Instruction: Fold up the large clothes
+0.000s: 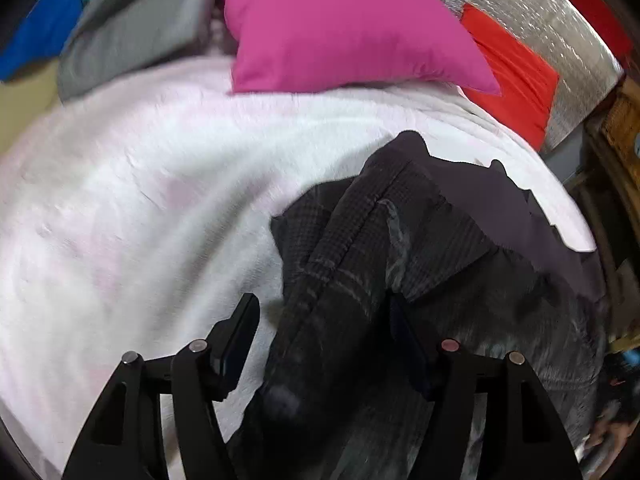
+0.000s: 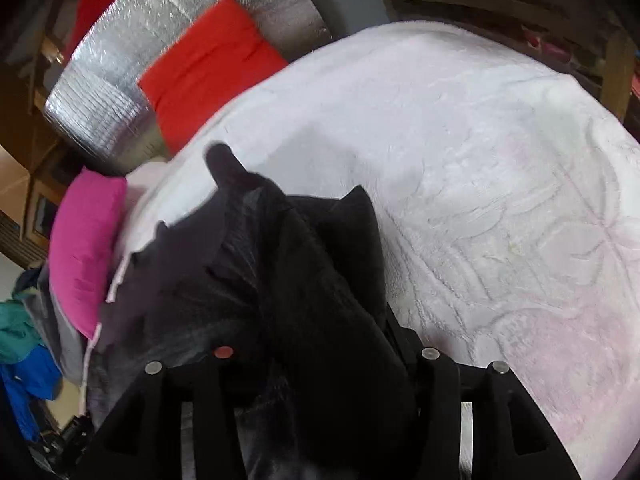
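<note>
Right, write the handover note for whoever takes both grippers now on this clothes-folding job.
Left hand-held gripper: jaws apart, a bunched fold of the dark checked garment between them; the left finger shows a gap to the cloth, so no firm grip.
Right hand-held gripper: the same garment is heaped over its fingers; open or clamped cannot be told.
Garment lies crumpled on the white blanket, below the pink pillow.
Done: nothing folded yet.
Left: secure both grips, spread it flat, fold.
</note>
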{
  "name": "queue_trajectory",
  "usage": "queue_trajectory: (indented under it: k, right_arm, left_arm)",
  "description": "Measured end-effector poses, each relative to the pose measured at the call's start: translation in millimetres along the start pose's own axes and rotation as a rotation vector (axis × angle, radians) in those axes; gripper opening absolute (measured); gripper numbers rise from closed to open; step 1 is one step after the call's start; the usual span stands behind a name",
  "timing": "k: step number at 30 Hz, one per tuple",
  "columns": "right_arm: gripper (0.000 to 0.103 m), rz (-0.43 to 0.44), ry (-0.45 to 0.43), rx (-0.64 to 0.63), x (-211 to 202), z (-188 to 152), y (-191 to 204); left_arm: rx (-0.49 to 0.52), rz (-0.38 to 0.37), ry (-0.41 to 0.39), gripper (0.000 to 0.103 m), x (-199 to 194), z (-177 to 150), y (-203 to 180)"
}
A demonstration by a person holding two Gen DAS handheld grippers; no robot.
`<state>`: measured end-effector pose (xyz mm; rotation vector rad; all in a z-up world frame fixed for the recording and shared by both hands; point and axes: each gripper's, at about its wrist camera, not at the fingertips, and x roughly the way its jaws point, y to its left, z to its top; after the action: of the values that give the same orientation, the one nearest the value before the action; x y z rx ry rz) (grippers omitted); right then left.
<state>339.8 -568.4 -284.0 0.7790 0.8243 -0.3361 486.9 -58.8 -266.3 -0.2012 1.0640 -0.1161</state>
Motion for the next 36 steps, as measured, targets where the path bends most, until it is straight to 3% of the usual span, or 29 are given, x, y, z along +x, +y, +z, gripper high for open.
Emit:
queue_trajectory:
  k: [4,9,12,16,18,23,31,36]
  right_arm:
    - [0.072,-0.017,-0.160,0.004,-60,-19,0]
    - [0.079,-0.032,-0.330,-0.142,-141,-72,19]
    - [0.082,-0.046,-0.365,-0.236,-172,-104,44]
    - [0.083,-0.040,-0.347,-0.389,-215,-154,78]
    - [0.084,0.002,-0.321,-0.423,-239,-177,90]
    - [0.091,0.042,-0.376,-0.469,-285,-223,105]
    - [0.091,0.013,-0.435,-0.536,-348,-269,122]
    - [0.091,0.049,-0.456,-0.524,-376,-287,129]
  left_arm:
    - [0.079,0.127,-0.170,0.071,-55,-20,-9]
    - [0.199,0.225,-0.375,0.085,-140,-69,-32]
    - [0.253,0.235,-0.456,0.089,-186,-98,-42]
    - [0.285,0.160,-0.486,0.094,-240,-135,-49]
    - [0.298,0.171,-0.515,0.094,-265,-154,-54]
    - [0.342,0.172,-0.592,0.095,-324,-200,-61]
    - [0.308,0.172,-0.672,0.096,-384,-232,-49]
    - [0.280,0.185,-0.698,0.096,-404,-241,-36]
